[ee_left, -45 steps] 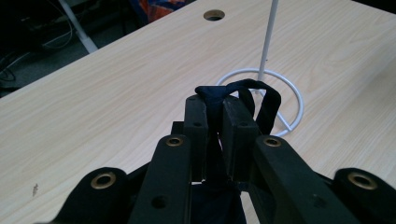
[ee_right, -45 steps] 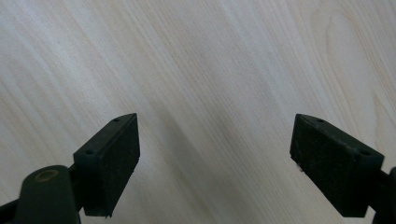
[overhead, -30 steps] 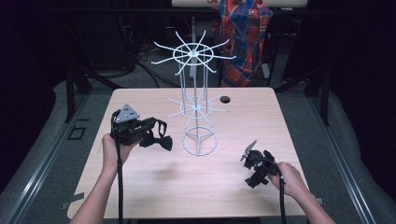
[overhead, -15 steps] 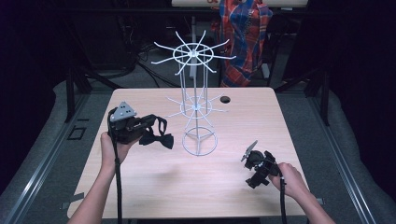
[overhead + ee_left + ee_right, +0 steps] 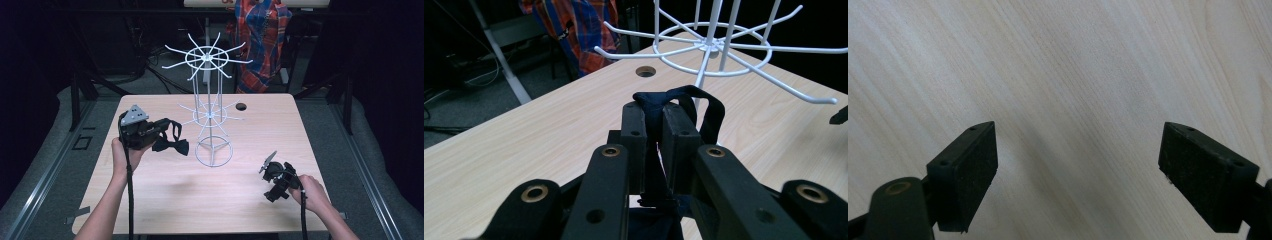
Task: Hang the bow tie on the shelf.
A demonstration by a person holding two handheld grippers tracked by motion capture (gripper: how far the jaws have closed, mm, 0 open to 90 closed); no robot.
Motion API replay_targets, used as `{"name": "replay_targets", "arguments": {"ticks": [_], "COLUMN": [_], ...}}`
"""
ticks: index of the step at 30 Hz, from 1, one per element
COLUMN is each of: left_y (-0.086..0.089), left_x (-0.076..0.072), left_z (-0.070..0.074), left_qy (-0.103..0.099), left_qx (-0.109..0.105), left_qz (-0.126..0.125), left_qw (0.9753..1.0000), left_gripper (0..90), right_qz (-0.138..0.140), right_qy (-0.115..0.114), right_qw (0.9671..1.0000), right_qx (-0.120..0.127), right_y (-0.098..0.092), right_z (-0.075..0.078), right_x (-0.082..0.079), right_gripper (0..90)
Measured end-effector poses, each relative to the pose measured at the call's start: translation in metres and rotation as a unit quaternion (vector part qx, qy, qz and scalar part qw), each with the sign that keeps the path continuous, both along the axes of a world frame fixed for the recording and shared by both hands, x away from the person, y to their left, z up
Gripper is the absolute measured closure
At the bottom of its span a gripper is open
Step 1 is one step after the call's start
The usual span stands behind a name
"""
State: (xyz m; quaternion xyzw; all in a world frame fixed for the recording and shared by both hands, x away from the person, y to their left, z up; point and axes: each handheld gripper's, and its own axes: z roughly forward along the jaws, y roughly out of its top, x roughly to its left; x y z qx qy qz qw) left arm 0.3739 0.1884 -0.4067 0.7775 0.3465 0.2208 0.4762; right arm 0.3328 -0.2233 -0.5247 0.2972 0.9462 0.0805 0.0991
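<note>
- Nearest to the person, the right gripper (image 5: 268, 164) rests low over the table (image 5: 165, 200) at about 4 o'clock from the stand; its jaws stand wide apart with nothing between them, and the right gripper view has bare wood under them
- Compared with one second ago, the right gripper has almost not moved, so I judge it is only waiting
- The left gripper (image 5: 162, 127) is at about 9 o'clock from the stand, lifted above the table, and it is clenched on the strap of the black bow tie (image 5: 171, 145)
- Since one second ago this gripper has gone a little up and to the left, so the bow tie is now slightly farther from the stand; this looks like lining up before hanging, not yet the hanging itself
- The bow hangs below the jaws, its long axis about level, pointing toward 3 o'clock, to the stand; the strap loop (image 5: 704, 107) rises in front of the jaws
- Farthest, the white wire stand (image 5: 209, 112) is upright at the table's middle, its lower arms (image 5: 809, 97) near the loop but not touching
</note>
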Motion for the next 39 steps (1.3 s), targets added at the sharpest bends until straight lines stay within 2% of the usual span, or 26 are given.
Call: {"name": "replay_targets", "arguments": {"ticks": [8, 16, 19, 28, 31, 39], "left_y": [-0.002, -0.005, -0.008, -0.021, -0.026, -0.034], "left_x": [0.014, 0.018, 0.019, 0.017, 0.017, 0.015], "left_z": [-0.012, -0.021, -0.023, -0.033, -0.036, -0.039], "left_qy": [0.028, 0.044, 0.047, 0.050, 0.054, 0.063], "left_qx": [-0.010, -0.018, -0.011, 0.005, 0.004, -0.005], "left_qz": [-0.003, -0.009, -0.014, -0.026, -0.033, -0.049], "left_qw": [0.9996, 0.9988, 0.9987, 0.9984, 0.9980, 0.9968], "left_gripper": [81.7, 81.6, 81.6, 81.6, 81.6, 81.7], "right_qz": [0.000, -0.002, -0.003, -0.001, -0.002, -0.004], "right_qy": [0.004, 0.005, 0.005, 0.003, 0.003, 0.004], "right_qw": [1.0000, 1.0000, 1.0000, 1.0000, 1.0000, 1.0000], "right_qx": [-0.001, -0.003, -0.008, 0.001, -0.005, 0.001], "right_y": [0.000, -0.001, -0.001, -0.001, -0.001, -0.002], "right_z": [-0.001, -0.001, 0.000, -0.001, -0.001, -0.001], "right_x": [0.001, 0.000, 0.000, 0.000, 0.000, 0.000], "right_gripper": [15.6, 15.6, 15.6, 15.6, 15.6, 15.6]}}
